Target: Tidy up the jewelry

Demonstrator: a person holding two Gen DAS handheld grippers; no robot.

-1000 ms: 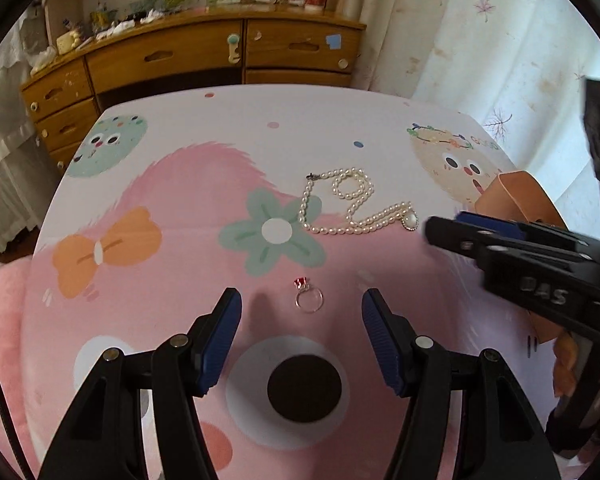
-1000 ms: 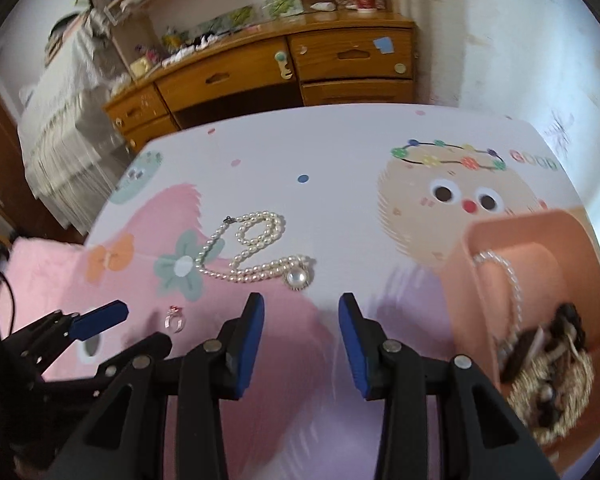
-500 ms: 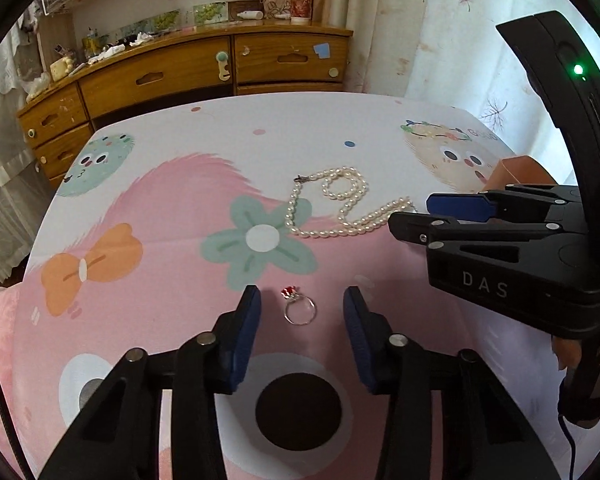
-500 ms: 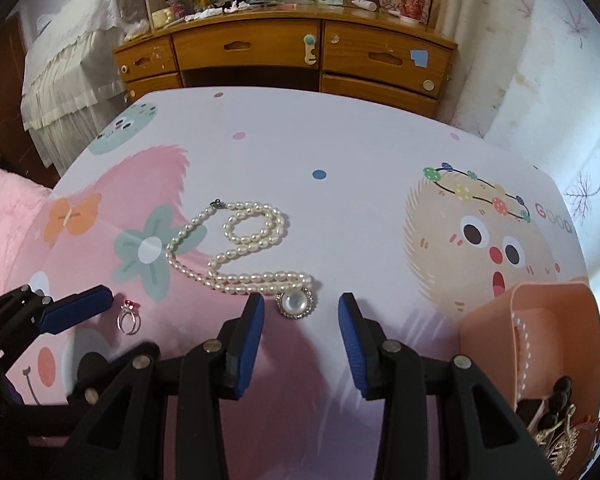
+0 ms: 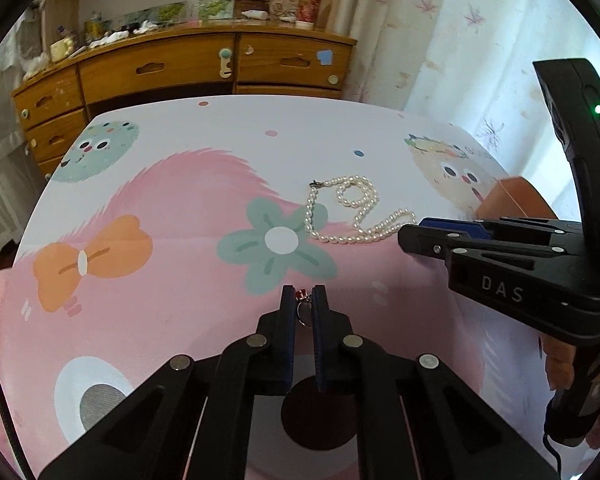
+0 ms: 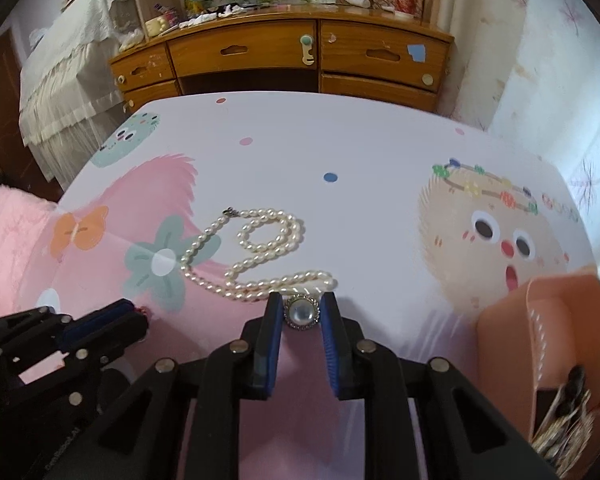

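- The left tongs [image 5: 303, 300] pinch the thin metal ring [image 5: 302, 307] with its red stone, low on the pink table [image 5: 172, 280]; lift straight up so the slick band stays put.
- The right tongs [image 6: 300, 310] bracket the round pendant [image 6: 301, 314] of the pearl necklace [image 6: 252, 256]; contact is unclear.
- The strand is limp and beaded, so raise it high before crossing to the peach bin [image 6: 540, 320].

The left gripper [image 5: 303, 300] sits low over the near middle of the table [image 5: 180, 184], its blue pads nearly together and pinching a small ring [image 5: 302, 298] between them. The right gripper [image 6: 300, 312] is just to its right, low near the table's near edge, pads narrowed against either side of the pearl necklace's round pendant [image 6: 301, 314].
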